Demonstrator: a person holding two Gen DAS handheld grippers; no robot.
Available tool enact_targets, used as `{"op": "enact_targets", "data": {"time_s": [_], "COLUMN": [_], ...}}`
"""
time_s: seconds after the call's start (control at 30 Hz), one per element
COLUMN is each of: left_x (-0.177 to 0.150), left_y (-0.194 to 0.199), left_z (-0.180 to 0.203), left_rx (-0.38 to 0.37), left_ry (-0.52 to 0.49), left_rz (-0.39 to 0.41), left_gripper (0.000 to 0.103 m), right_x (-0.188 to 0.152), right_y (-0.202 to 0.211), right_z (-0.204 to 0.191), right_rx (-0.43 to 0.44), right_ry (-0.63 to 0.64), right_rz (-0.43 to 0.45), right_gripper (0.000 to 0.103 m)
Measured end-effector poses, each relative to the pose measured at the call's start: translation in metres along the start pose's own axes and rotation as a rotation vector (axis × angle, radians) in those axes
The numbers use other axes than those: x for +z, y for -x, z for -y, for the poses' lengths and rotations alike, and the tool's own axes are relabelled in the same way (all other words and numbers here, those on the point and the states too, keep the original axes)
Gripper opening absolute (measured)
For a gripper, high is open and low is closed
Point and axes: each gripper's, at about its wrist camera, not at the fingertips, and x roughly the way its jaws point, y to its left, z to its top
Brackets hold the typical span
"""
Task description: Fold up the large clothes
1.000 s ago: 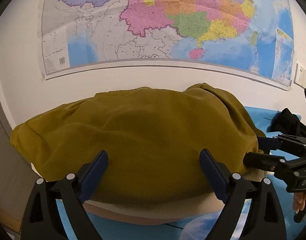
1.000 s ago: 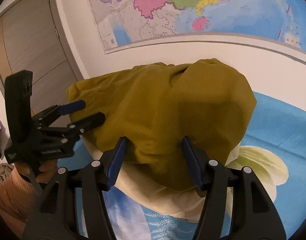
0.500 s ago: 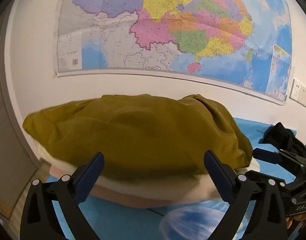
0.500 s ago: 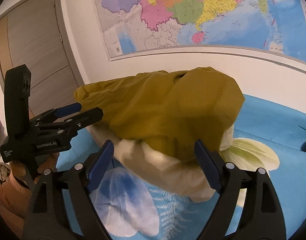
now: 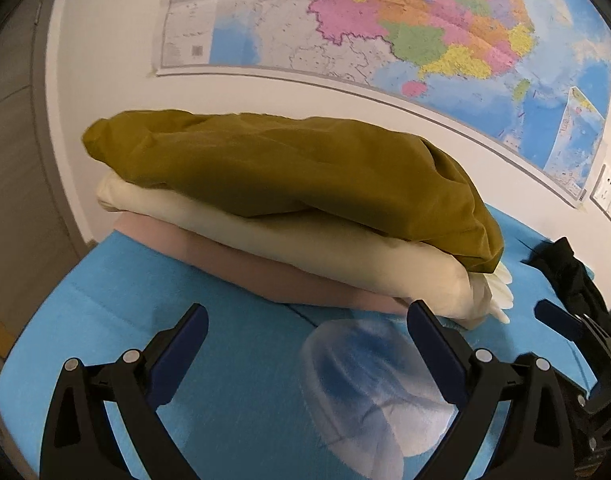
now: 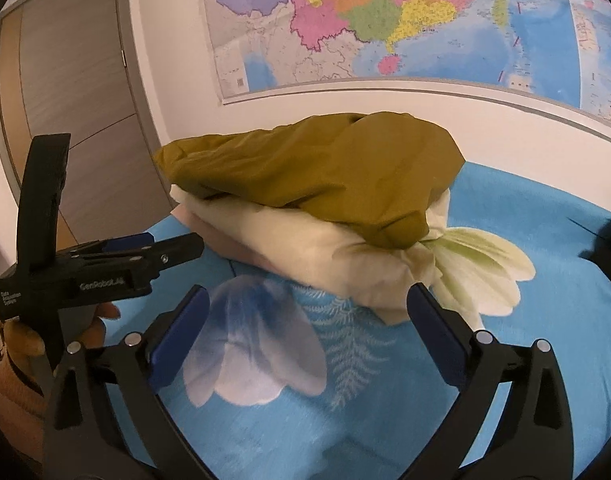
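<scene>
Two grippers hover over the near part of the bed, both clear of the cloth. The left gripper point(image 5: 305, 332) has its blue-padded jaws spread wide, with only the blue bedsheet point(image 5: 233, 312) and its pale printed flower between them; nothing is held. The right gripper point(image 6: 307, 316) has jaws that are opening, already spread wide, and nothing but the sheet's white flower and fern print lies between them. In the right wrist view the left gripper also shows at the near left, held in a hand point(image 6: 93, 320) with an orange-brown sleeve below it; in the left wrist view part of the right gripper shows at the near right edge. Just beyond both grippers sits a stack of three folded clothes on the bedsheet: a pinkish garment point(image 5: 241, 260) at the bottom, a cream garment point(image 5: 305, 236) on it, and the mustard-yellow garment point(image 5: 289, 168) on top, folded and slightly rumpled at its right end. To the far right lies a dark garment point(image 5: 573, 268), apart from the stack. Behind the bed a coloured wall map point(image 6: 385, 20) hangs on the white wall, with a grey-brown door point(image 6: 65, 100) at the far left.
</scene>
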Motion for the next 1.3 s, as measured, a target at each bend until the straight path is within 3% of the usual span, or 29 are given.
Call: {"op": "enact_targets", "data": {"time_s": [0.37,1.3], "left_x": [-0.014,-0.03], "left_y": [0.021,0.042], "left_z": [0.019,0.036], "left_rx": [0.04,0.036], "left_ry": [-0.025,-0.057], "left_rz": [0.018,0.018], "left_gripper": [0.096,0.096], "right_x": [-0.015,-0.024], "right_y": [0.021,0.049], "right_z": [-0.003,-0.005], "right_rx": [-0.004,-0.009], "right_ry": [-0.022,-0.029], "right_rz": [0.009,0.052], "right_gripper": [0.097,0.097]}}
